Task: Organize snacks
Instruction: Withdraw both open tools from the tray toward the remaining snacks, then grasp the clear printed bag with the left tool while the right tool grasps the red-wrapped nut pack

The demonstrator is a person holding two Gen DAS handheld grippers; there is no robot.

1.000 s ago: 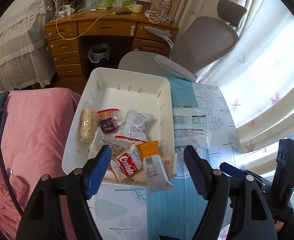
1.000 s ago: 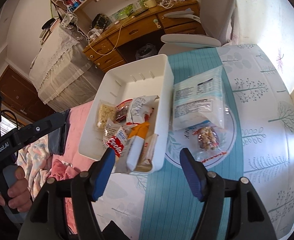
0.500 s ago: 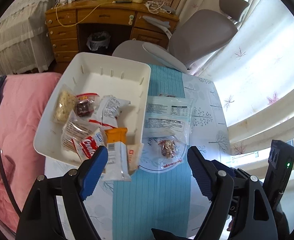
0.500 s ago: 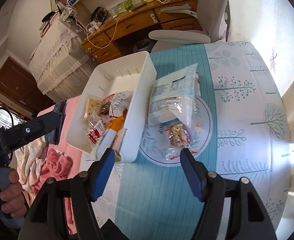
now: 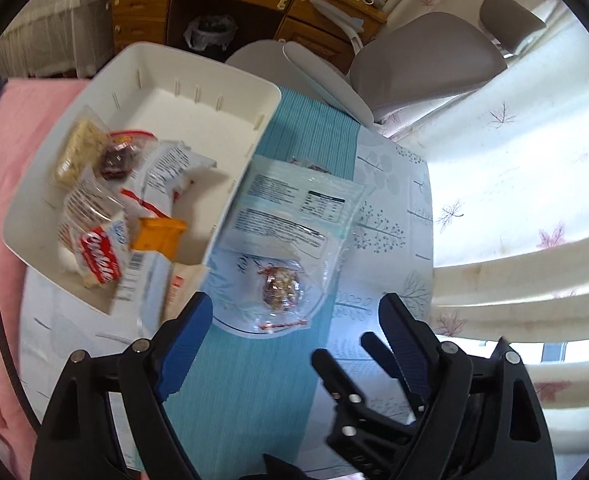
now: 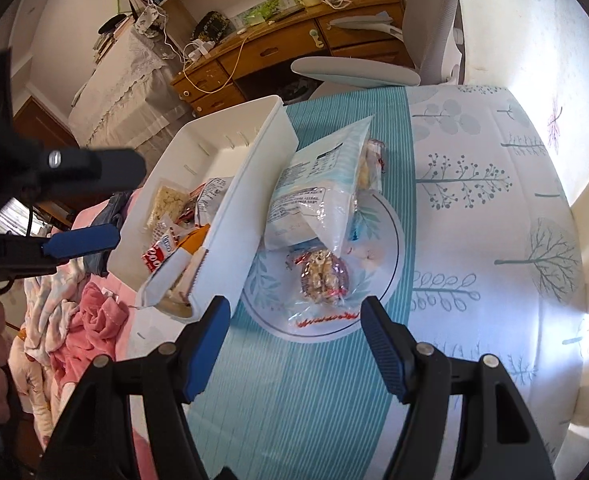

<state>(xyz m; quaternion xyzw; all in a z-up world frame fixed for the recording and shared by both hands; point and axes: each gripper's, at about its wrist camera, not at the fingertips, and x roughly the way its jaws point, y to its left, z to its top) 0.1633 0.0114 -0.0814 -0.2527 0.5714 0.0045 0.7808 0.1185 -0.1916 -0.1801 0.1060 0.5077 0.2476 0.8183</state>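
Note:
A white bin (image 5: 198, 80) (image 6: 254, 184) holds several wrapped snacks. A white plate (image 5: 230, 320) (image 6: 390, 264) to its right carries a large pale blue packet (image 5: 294, 208) (image 6: 318, 196) and a small clear-wrapped nut cluster (image 5: 280, 286) (image 6: 324, 274). My left gripper (image 5: 294, 332) is open and empty, just short of the nut cluster. My right gripper (image 6: 296, 324) is open and empty, low over the plate's near rim, with the nut cluster just ahead between the fingers. The right gripper's fingers (image 5: 338, 372) also show in the left wrist view.
The table wears a teal-striped cloth with tree prints (image 6: 494, 184). A grey office chair (image 5: 426, 56) and a wooden desk (image 6: 278, 48) stand beyond it. A pink bed cover (image 5: 6, 140) lies left of the bin. A bright curtained window (image 5: 514, 200) is to the right.
Both grippers have moved right from the bin toward the plate and come lower. The nut cluster now lies just ahead of both. Both stay open.

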